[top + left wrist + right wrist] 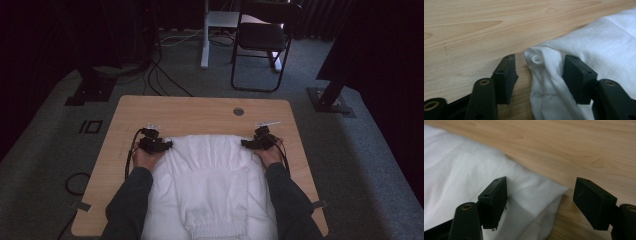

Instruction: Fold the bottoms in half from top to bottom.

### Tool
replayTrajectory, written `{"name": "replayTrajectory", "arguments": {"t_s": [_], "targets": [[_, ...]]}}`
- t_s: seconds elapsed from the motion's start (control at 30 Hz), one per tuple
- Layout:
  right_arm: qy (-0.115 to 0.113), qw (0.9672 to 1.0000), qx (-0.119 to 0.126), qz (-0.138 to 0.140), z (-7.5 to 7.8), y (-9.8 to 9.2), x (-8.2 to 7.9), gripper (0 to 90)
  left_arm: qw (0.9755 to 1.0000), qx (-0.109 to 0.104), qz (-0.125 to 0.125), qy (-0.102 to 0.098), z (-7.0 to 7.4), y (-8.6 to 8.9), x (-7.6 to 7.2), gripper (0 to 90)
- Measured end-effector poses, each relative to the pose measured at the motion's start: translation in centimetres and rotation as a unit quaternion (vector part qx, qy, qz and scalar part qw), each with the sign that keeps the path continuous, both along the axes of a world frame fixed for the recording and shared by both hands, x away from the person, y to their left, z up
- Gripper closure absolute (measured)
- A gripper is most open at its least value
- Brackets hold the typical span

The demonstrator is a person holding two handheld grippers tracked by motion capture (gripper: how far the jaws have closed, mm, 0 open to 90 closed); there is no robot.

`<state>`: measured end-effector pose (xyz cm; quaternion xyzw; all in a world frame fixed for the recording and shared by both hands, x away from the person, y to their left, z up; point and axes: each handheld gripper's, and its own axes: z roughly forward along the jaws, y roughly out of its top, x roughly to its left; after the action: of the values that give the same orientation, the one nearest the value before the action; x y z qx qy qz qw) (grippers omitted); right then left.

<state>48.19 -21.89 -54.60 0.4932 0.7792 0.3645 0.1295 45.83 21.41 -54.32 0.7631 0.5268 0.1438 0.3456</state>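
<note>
Both grippers released at far corners of folded white garment [207, 175]
Left gripper [159, 145] and right gripper [252, 143] flanking fold's far edge, cloth corner loose between spread jaws, long axis toward table [200, 107] near edge

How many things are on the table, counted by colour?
White: 1, the folded garment
Black: 2, the left tongs and the right tongs
Total: 3, all on the wooden table
</note>
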Motion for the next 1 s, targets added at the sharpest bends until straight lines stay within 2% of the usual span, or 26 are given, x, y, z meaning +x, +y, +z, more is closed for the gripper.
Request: {"name": "replayTrajectory", "arguments": {"t_s": [0.07, 0.13, 0.17, 0.2, 0.23, 0.3, 0.37, 0.4, 0.43, 0.47, 0.5, 0.53, 0.57, 0.63, 0.67, 0.7, 0.8, 0.83, 0.9, 1.0], "targets": [[0.003, 0.9999, -0.011, 0.011, -0.4, 0.5, -0.1, 30.8, 0.9999, -0.009, -0.004, 0.006, 0.0, 0.0, 0.0, 50.6], [-0.006, 0.9995, -0.028, 0.016, -0.4, 0.9, -0.4, 39.2, 0.9996, -0.021, -0.010, 0.014, 0.0, 0.1, 0.0, 57.5], [-0.004, 0.9993, -0.025, 0.028, -0.3, 1.0, -0.6, 50.8, 0.9992, -0.031, -0.014, 0.021, 0.0, 0.1, 0.0, 65.1], [0.000, 0.9992, -0.023, 0.033, -0.3, 1.1, -0.7, 54.4, 0.9983, -0.048, -0.016, 0.030, -0.1, 0.2, 0.0, 69.6], [0.006, 0.9991, -0.024, 0.035, -0.1, 1.2, -0.7, 65.1, 0.9978, -0.054, -0.019, 0.032, -0.1, 0.3, 0.1, 74.5], [0.025, 0.9986, -0.018, 0.043, 0.0, 1.2, -0.7, 79.0, 0.9982, -0.051, -0.021, 0.026, 0.0, 0.2, -0.1, 82.5], [0.020, 0.9985, -0.023, 0.045, 0.2, 1.2, -0.7, 81.7, 0.9987, -0.045, -0.017, 0.017, 0.3, 0.2, -0.3, 85.4], [0.011, 0.9989, -0.022, 0.039, 0.4, 1.1, -0.8, 82.0, 0.9985, -0.052, -0.015, 0.009, 0.7, 0.3, -0.3, 85.7], [-0.002, 0.9995, -0.011, 0.029, 0.9, 0.8, -1.0, 82.3, 0.9980, -0.061, -0.013, 0.001, 1.0, 0.5, -0.3, 85.9], [-0.014, 0.9996, 0.002, 0.024, 1.4, 0.6, -1.1, 82.3, 0.9967, -0.080, -0.010, -0.011, 1.7, 0.8, -0.3, 86.0], [-0.027, 0.9992, 0.021, 0.018, 2.3, 0.0, -1.3, 82.2, 0.9957, -0.089, -0.008, -0.021, 2.3, 1.0, -0.3, 86.1], [-0.035, 0.9989, 0.026, 0.017, 2.8, -0.2, -1.3, 82.2, 0.9932, -0.109, -0.004, -0.040, 3.2, 1.3, -0.3, 86.2], [-0.045, 0.9985, 0.026, 0.016, 3.7, -0.5, -1.3, 82.2, 0.9918, -0.120, -0.003, -0.046, 3.7, 1.5, -0.3, 86.3], [-0.063, 0.9974, 0.035, 0.010, 5.0, -1.1, -1.1, 82.3, 0.9909, -0.119, -0.011, -0.063, 5.2, 1.4, -0.2, 86.4], [-0.070, 0.9967, 0.041, 0.007, 5.5, -1.3, -1.0, 82.3, 0.9903, -0.115, -0.014, -0.077, 6.2, 1.1, -0.3, 86.3], [-0.085, 0.9953, 0.047, 0.001, 6.3, -1.5, -1.0, 82.3, 0.9897, -0.113, -0.015, -0.087, 6.7, 1.0, -0.3, 86.4], [-0.122, 0.9908, 0.058, -0.010, 8.3, -1.8, -1.2, 82.3, 0.9849, -0.125, -0.020, -0.118, 9.0, 0.8, -0.3, 86.2], [-0.132, 0.9891, 0.065, -0.006, 8.9, -2.0, -1.3, 82.2, 0.9840, -0.128, -0.023, -0.122, 9.4, 0.8, -0.4, 86.2], [-0.139, 0.9881, 0.067, 0.004, 9.6, -2.3, -1.7, 82.0, 0.9822, -0.130, -0.033, -0.131, 10.1, 0.9, -1.0, 85.9], [-0.145, 0.9874, 0.059, 0.022, 9.8, -2.4, -2.8, 81.7, 0.9815, -0.126, -0.047, -0.136, 10.4, 1.0, -2.2, 85.7]]}}
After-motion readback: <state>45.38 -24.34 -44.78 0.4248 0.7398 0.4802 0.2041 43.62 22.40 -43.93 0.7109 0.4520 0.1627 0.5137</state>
